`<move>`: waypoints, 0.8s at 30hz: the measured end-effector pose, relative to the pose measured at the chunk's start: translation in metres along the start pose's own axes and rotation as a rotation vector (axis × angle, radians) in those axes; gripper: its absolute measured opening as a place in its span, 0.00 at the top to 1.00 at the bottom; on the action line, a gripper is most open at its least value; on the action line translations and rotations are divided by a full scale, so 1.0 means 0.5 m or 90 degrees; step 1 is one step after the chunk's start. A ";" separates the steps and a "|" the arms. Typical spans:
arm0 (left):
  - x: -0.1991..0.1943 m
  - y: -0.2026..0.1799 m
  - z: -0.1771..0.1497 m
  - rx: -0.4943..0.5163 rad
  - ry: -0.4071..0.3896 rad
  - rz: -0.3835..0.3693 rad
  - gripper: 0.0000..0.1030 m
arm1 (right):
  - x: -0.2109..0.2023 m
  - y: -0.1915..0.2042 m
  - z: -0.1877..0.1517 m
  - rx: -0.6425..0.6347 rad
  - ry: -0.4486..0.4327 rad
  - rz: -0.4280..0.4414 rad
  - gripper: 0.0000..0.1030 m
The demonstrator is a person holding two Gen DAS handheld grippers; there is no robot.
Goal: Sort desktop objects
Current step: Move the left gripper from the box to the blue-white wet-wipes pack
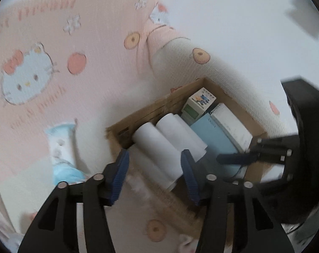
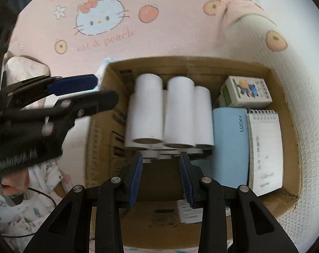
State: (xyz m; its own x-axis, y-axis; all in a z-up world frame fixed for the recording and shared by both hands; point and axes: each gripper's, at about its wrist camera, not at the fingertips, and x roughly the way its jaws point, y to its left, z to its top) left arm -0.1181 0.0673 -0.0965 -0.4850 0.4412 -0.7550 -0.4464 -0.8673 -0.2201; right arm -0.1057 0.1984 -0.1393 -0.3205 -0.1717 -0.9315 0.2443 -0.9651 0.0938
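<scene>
Over the cardboard box point(image 2: 286, 97) on the pink cartoon-print cloth point(image 2: 163, 31), both tools hang with nothing between their pads: the left gripper point(image 1: 154, 177) stands wide apart above the near white paper rolls point(image 2: 165, 113), and the right gripper point(image 2: 160, 178) is parted more narrowly, gripping nothing, above the box floor in front of the roll ends. Inside the box the rolls lie stacked in 2 layers, with a blue case point(image 2: 231, 147), a spiral notepad point(image 2: 265, 149) and a small printed carton point(image 2: 246, 93) packed to their right. Outside, just left of the box, lies a blue-and-white packet point(image 1: 61, 149), probably next to sort. Risk: the 2 tools are close together, so a hurried swing toward that packet could clip the other tool or nudge the loosely stacked rolls.
</scene>
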 end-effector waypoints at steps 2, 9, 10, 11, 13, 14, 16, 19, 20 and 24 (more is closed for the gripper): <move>-0.014 0.005 -0.022 0.019 0.006 0.024 0.42 | -0.007 0.026 -0.011 -0.003 -0.009 -0.003 0.68; -0.056 0.083 -0.072 -0.086 0.010 0.022 0.42 | -0.014 0.108 0.020 -0.008 -0.066 0.013 0.68; -0.063 0.098 -0.077 -0.105 0.001 0.027 0.42 | -0.014 0.118 0.022 -0.006 -0.073 0.015 0.68; -0.070 0.111 -0.081 -0.118 -0.006 0.030 0.42 | -0.014 0.129 0.025 -0.004 -0.080 0.018 0.68; -0.081 0.141 -0.095 -0.144 -0.020 0.041 0.42 | -0.009 0.150 0.027 -0.003 -0.086 0.019 0.68; -0.082 0.153 -0.102 -0.150 -0.021 0.044 0.42 | -0.005 0.166 0.030 -0.011 -0.086 0.012 0.68; -0.071 0.177 -0.113 -0.159 -0.006 0.059 0.42 | -0.004 0.199 0.034 -0.027 -0.094 -0.010 0.68; -0.045 0.224 -0.149 -0.175 0.009 0.119 0.42 | -0.010 0.256 0.044 -0.051 -0.116 -0.023 0.68; -0.039 0.238 -0.161 -0.190 0.013 0.127 0.42 | -0.013 0.279 0.047 -0.062 -0.129 -0.014 0.68; -0.008 0.316 -0.217 -0.298 0.043 0.107 0.42 | -0.018 0.351 0.052 -0.109 -0.176 0.024 0.68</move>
State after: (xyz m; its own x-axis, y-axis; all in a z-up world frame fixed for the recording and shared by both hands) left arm -0.1050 -0.0965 -0.1953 -0.4647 0.2845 -0.8385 0.0267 -0.9420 -0.3345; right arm -0.0836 0.0256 -0.1054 -0.5385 -0.2766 -0.7959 0.4037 -0.9138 0.0444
